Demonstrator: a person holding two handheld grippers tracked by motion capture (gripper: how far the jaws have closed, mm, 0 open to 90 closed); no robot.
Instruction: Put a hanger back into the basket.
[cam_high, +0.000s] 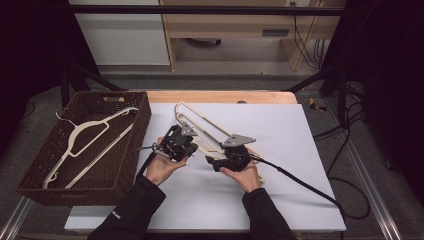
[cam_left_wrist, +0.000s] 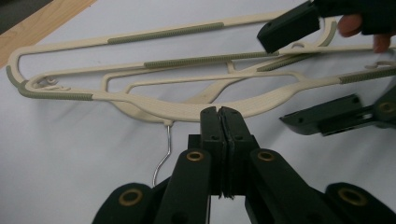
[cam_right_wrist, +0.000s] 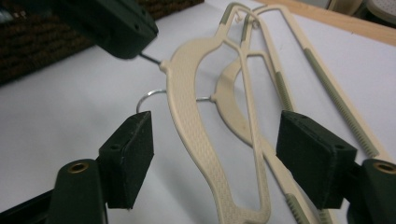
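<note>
At counter centre, two cream hangers lie stacked, hooks toward 8 o'clock, with the basket at 9 o'clock holding another hanger. Left claw is pressed together at the top hanger's neck, seemingly nipping its edge (contact hard to confirm). Right claw stands apart, straddling that hanger's shoulder, pads not touching. Judgement: light, stiff plastic, smooth and prone to slipping; the ribbed strips or the thick neck give the safest hold. Thin wire hook would pivot.
</note>
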